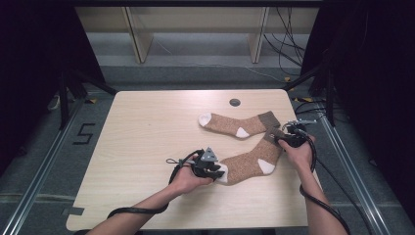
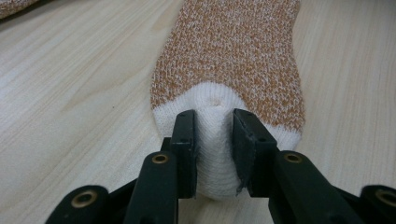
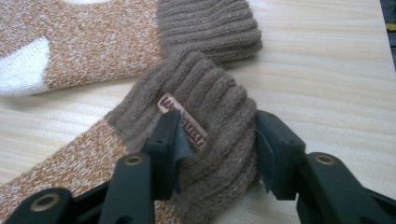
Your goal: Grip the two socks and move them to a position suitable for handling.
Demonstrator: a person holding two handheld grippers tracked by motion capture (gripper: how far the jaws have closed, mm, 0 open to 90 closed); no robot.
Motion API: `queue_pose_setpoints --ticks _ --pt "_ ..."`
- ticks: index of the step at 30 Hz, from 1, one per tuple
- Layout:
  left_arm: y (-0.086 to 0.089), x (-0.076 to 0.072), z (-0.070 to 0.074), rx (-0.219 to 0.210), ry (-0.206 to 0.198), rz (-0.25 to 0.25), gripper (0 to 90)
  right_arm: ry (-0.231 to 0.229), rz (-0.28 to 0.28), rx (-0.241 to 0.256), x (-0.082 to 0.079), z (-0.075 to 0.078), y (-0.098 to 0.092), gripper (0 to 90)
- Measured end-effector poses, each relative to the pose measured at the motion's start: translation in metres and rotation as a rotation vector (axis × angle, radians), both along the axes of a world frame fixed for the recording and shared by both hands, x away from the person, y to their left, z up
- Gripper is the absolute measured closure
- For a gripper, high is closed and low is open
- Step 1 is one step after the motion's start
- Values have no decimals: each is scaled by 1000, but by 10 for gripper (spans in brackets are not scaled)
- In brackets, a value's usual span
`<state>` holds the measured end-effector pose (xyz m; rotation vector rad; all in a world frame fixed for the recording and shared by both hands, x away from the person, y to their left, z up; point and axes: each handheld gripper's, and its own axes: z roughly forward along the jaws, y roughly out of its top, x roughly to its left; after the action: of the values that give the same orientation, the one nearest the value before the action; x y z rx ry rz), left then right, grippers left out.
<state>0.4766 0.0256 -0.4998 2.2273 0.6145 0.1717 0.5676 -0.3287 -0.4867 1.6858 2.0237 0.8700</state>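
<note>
Two socks, one pair, brown-orange knit with white toes and heels, both lying on the surface [image 1: 147,127].

Item 1, nearest you: the near sock [image 1: 247,164], lying slantwise, toe towards your left hand. Your left gripper [image 1: 215,171] has its fingers [image 2: 184,149] clamped on the white toe [image 2: 215,154], cloth bunched between them. Your right gripper [image 1: 286,134] has its fingers [image 3: 166,140] pinched on the brown ribbed cuff [image 3: 205,116], beside the small woven label [image 3: 182,121]. Both ends are secured; the sock does not look lifted yet.

Item 2, farther off: the far sock [image 1: 235,125], flat and untouched, its cuff [image 3: 210,25] touching the held cuff.

Status: grasp done. Remaining, by my reading: carry item 1 over, lay it on item 2 and align the pair.
</note>
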Motion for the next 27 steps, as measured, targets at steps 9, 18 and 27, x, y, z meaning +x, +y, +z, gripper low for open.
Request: queue_pose_setpoints --ticks 9,18,27 --pt "0 -1 0 -8 -6 14 752 -13 24 -11 -1 2 2 654" --pt "-1 -1 2 6 -11 16 805 5 0 -6 -3 7 1 740" --pt "-1 -2 2 -4 -9 26 825 -1 -15 4 -4 8 3 761"
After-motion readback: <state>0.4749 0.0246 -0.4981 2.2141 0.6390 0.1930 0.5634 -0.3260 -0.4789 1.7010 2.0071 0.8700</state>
